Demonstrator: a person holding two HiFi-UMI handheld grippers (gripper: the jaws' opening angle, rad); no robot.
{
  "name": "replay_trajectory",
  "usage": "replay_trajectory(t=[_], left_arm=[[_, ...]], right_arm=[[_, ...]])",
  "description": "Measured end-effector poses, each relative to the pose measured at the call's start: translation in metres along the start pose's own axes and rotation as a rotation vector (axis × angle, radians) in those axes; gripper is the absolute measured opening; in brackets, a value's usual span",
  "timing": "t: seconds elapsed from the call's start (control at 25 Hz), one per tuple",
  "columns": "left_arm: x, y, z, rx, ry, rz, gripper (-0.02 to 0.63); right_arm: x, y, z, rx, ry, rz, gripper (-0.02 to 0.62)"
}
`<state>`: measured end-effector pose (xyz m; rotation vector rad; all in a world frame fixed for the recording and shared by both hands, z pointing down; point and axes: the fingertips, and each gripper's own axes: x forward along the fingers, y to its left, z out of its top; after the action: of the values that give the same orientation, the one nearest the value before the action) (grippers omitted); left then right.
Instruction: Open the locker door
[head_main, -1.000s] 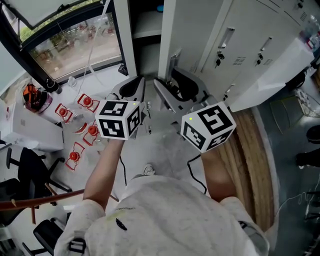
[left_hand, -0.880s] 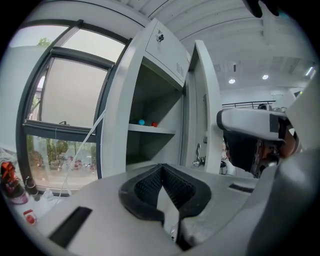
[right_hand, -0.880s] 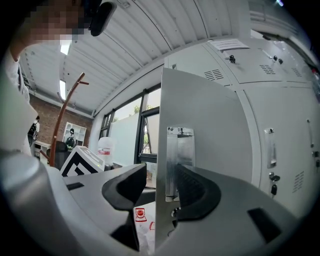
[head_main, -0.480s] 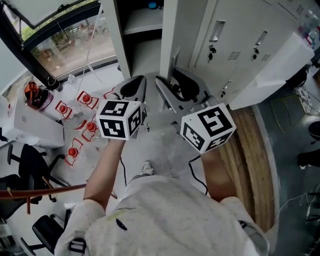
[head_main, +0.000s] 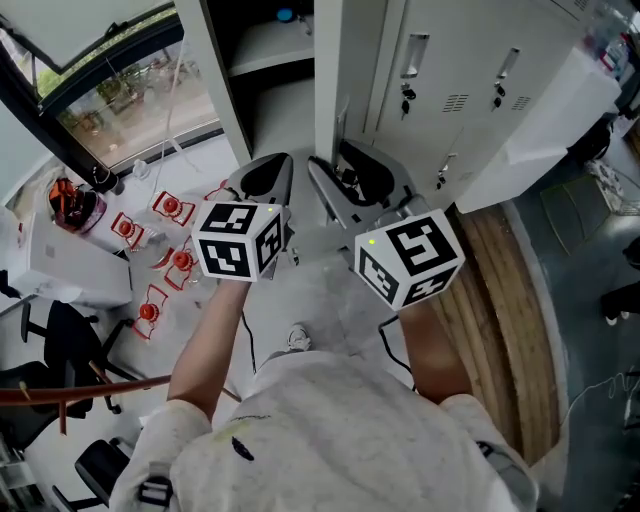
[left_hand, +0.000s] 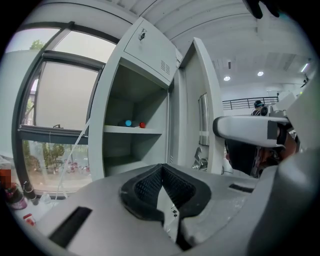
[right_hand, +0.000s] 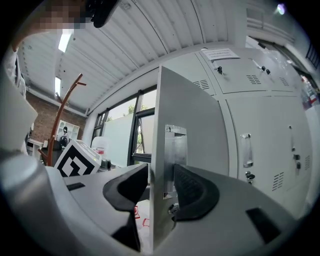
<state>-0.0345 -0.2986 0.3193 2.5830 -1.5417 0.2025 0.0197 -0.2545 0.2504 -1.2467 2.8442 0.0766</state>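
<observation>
Operator: Locker bank, condition?

Technician: Grey metal unit. The right-hand doors are shut. The end compartment beside the window stands exposed.

Operator: Locker door, position?

Technician: The locker door is swung out from the unit, with its free edge toward the person. In the head view it shows edge-on between the exposed compartment and the shut doors.

Operator: Right gripper?

Technician: The right gripper straddles the door's free edge, level with the handle plate. The jaws stand wide and are closing. The door edge lies between them, and the left pad shows a slight gap to the door face, so it is not yet clamped.

Operator: Left gripper?

Technician: The left gripper is held just left of the door, clear of it. Its jaws are together, with nothing between them.

Operator: Small items?

Technician: A blue object and a red object sit on the compartment's shelf, between its middle and its right end.
</observation>
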Motion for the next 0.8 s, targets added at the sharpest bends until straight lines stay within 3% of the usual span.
replay_trajectory(t=[0.16, 0.8], left_arm=[[0.005, -0.007, 0.000, 0.007, 0.002, -0.024, 0.006], [0.007, -0.021, 0.004, 0.018, -0.007, -0.065, 0.006]], right_arm=[[-0.002, -0.004, 0.001, -0.024, 0.006, -0.030, 0.161], [-0.015, -0.007, 0.001, 0.018, -0.003, 0.007, 0.132]])
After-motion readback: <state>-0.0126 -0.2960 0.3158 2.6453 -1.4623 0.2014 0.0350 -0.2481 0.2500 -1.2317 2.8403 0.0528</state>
